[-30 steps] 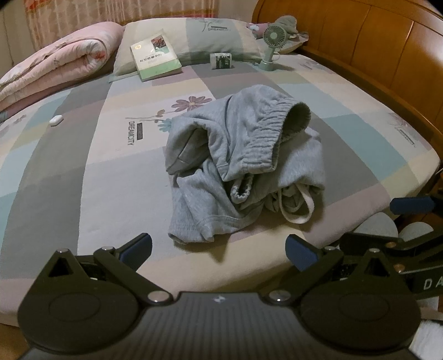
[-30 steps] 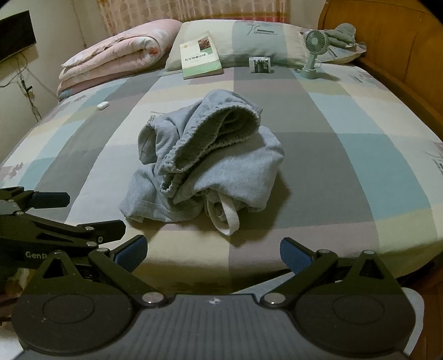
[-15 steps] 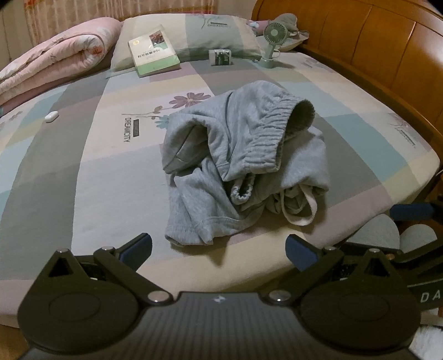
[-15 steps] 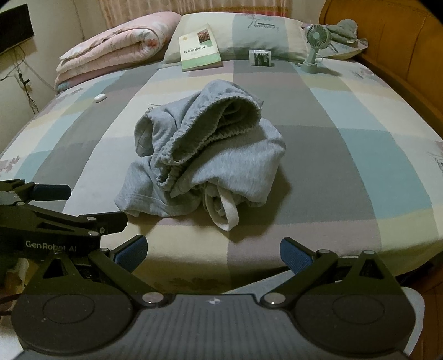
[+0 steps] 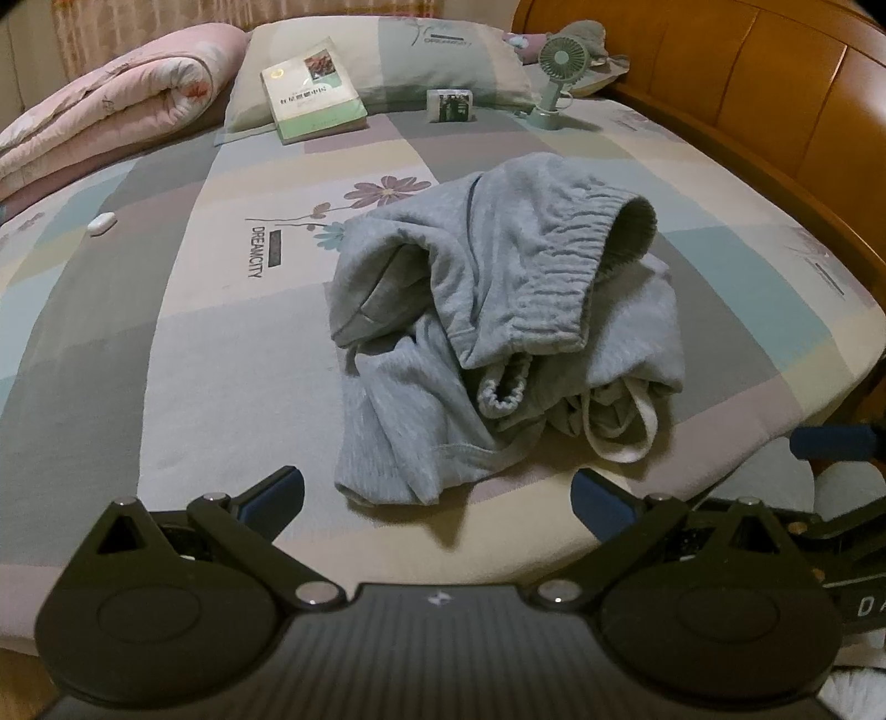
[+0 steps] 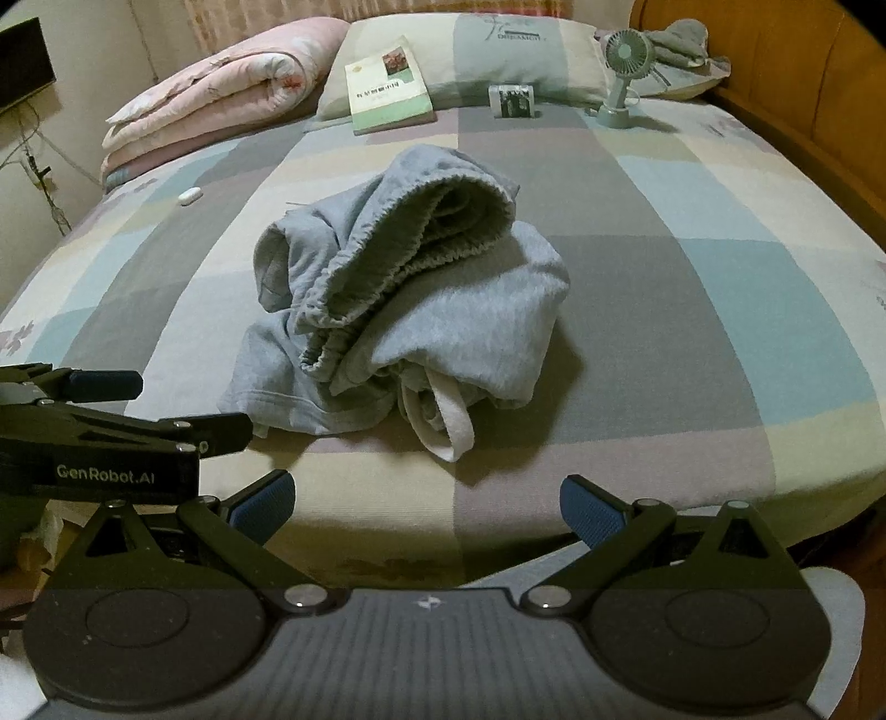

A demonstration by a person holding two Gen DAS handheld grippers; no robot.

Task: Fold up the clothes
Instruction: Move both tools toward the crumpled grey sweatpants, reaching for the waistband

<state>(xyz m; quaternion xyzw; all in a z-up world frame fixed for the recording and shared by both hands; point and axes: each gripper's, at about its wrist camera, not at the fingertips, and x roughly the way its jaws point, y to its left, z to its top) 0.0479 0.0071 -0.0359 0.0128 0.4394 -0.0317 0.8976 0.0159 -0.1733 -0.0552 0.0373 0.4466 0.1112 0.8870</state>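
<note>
garment: crumpled grey fleece sweatpants (image 5: 498, 332) heaped mid-bed on the checked bedsheet (image 5: 166, 343), unfolded
left gripper (image 5: 437, 493): jaws apart, near the heap's near hem, we'd guess lining up
right gripper (image 6: 426, 498): jaws apart, empty, near edge

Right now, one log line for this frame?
stage: approach | left gripper: open | right gripper: open | grey garment: crumpled on bed, untouched

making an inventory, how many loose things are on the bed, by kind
grey garment: 1
book: 1
small fan: 1
small printed box: 1
small white object: 1
pillow: 1
rolled pink quilt: 1
total: 7
</note>
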